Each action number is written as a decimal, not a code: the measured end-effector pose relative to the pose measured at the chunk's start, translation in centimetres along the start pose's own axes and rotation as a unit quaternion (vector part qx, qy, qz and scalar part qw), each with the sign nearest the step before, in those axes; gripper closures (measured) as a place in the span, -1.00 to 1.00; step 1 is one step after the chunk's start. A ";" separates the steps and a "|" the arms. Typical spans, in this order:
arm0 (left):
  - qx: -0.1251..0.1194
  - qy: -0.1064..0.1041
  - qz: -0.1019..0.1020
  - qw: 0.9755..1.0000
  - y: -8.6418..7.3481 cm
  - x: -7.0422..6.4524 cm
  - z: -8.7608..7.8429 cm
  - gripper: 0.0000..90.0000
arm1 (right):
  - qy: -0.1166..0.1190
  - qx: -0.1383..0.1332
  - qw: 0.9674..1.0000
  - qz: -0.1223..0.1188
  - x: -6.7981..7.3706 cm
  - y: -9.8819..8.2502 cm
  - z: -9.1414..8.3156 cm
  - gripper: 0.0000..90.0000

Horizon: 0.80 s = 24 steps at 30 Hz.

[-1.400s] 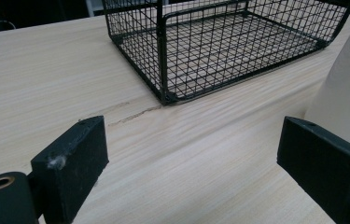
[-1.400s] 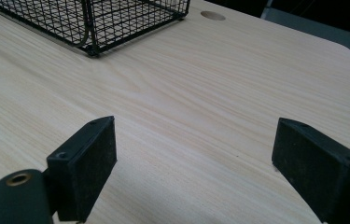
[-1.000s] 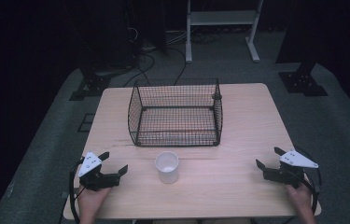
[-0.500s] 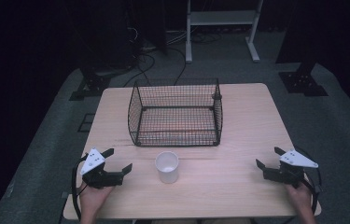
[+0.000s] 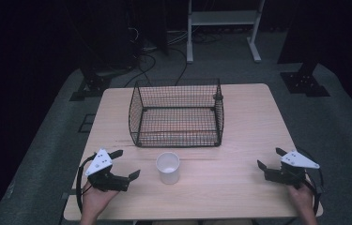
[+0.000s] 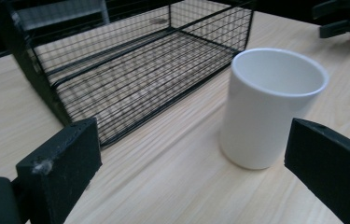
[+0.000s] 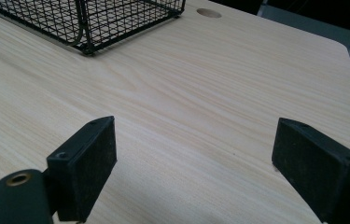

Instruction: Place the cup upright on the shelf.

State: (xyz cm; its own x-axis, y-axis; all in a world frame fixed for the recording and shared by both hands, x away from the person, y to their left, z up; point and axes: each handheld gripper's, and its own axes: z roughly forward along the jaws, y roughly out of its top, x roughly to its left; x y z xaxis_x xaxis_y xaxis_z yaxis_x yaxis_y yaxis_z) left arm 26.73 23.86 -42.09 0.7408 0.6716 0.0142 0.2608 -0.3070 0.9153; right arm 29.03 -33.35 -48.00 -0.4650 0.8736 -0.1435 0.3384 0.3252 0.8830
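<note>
Our left gripper (image 5: 126,165) has just been opening its jaws — they now stand wide with nothing between them, and it has edged closer to the white cup (image 5: 168,167) than a second ago. The cup stands upright on the wooden table (image 5: 244,140), just in front of the wire basket (image 5: 177,114). Our right gripper (image 5: 268,159) also gapes, idle — well apart from the cup. We judge a grasp comes next.
</note>
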 end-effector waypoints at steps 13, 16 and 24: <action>0.011 -0.041 0.032 0.999 1.8 -1.7 0.7 -0.94 | 0.000 0.000 1.000 0.000 0.0 0.0 0.0 -0.71; 0.010 -0.047 0.039 0.998 2.2 -1.9 0.9 -0.95 | 0.000 0.000 1.000 0.000 0.0 0.0 0.0 -0.71; 0.020 -0.059 0.050 0.997 2.7 -2.6 1.3 -0.95 | 0.000 0.000 1.000 -0.001 0.0 0.0 0.0 -0.71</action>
State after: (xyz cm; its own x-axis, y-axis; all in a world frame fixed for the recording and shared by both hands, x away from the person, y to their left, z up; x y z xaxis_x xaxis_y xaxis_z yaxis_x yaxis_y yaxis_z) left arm 26.30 20.36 -40.19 0.8311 0.5534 0.0553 0.2049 -0.3970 0.8946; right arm 29.04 -33.35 -48.00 -0.4662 0.8726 -0.1459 0.3373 0.3277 0.8825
